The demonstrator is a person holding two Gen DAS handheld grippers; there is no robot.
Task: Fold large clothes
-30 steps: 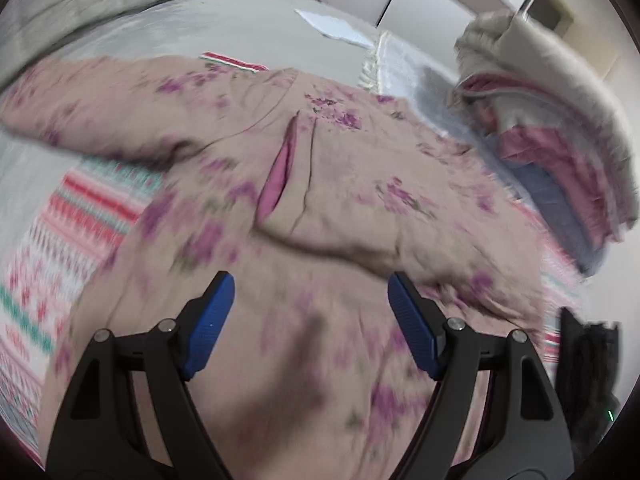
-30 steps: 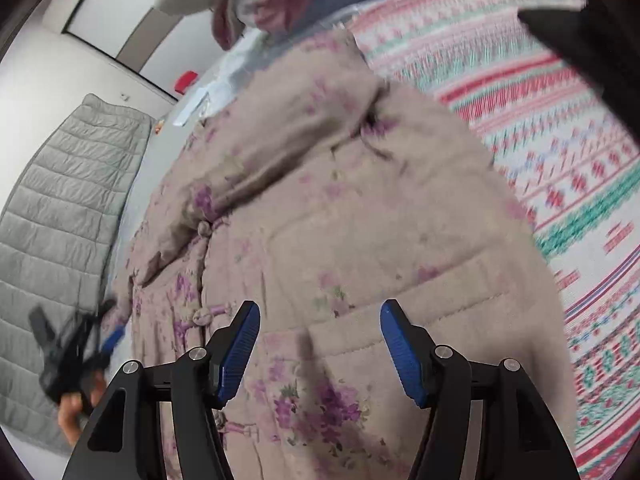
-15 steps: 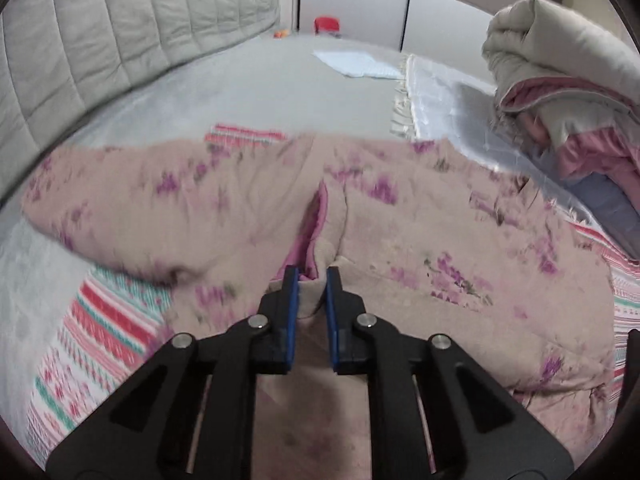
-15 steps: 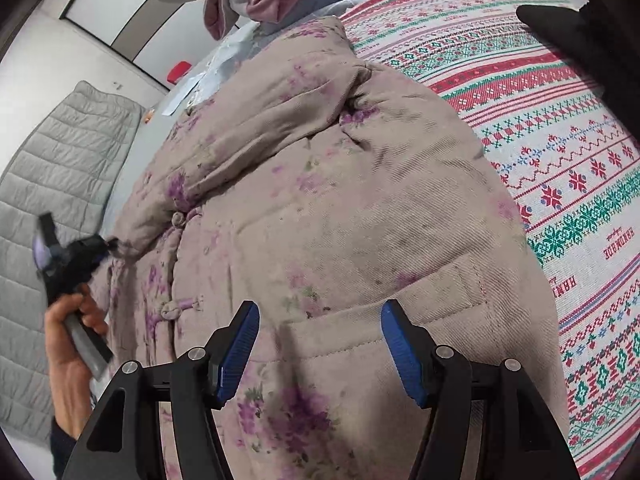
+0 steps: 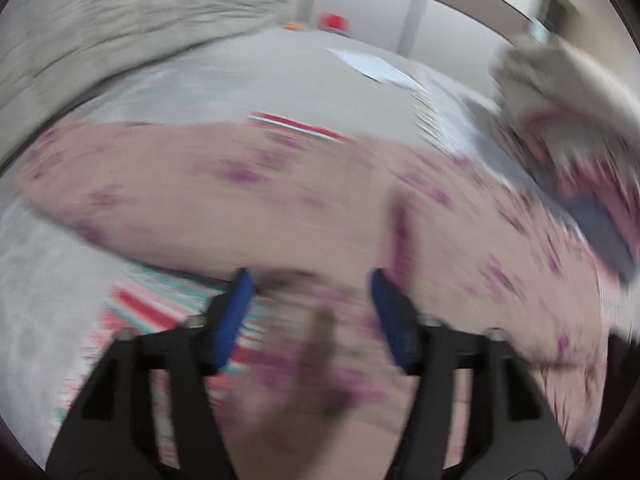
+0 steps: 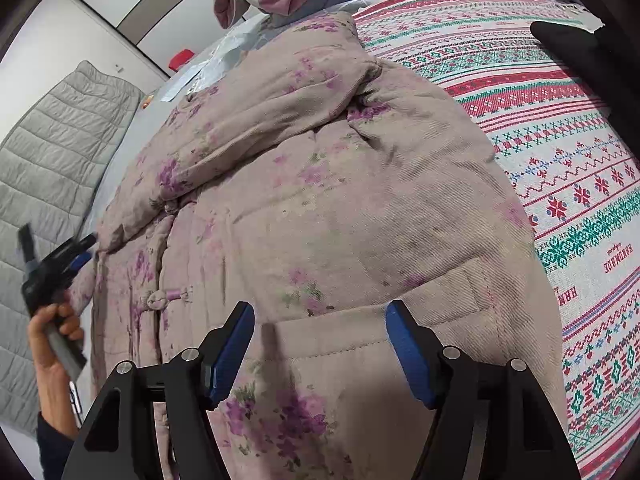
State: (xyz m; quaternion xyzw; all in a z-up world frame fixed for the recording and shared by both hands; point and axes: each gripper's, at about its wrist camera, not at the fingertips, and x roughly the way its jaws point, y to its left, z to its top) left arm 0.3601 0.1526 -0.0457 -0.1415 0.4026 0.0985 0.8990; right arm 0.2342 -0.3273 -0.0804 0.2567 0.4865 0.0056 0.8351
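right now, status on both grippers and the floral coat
Left gripper open, nothing held, view blurred. Right gripper open over the hem. Padded pink floral coat spread flat on patterned knit blanket, unfolded. Nothing in the way.

The whole left wrist view is smeared by motion blur: the jacket (image 5: 320, 208) shows only as pink with purple smudges, its seams and fastenings unreadable, and the pile (image 5: 568, 120) at right is shapeless. In the right wrist view the jacket's hem runs off the bottom edge, the left gripper (image 6: 80, 250) is blurred, and a black object (image 6: 576, 48) is cut by the rim.
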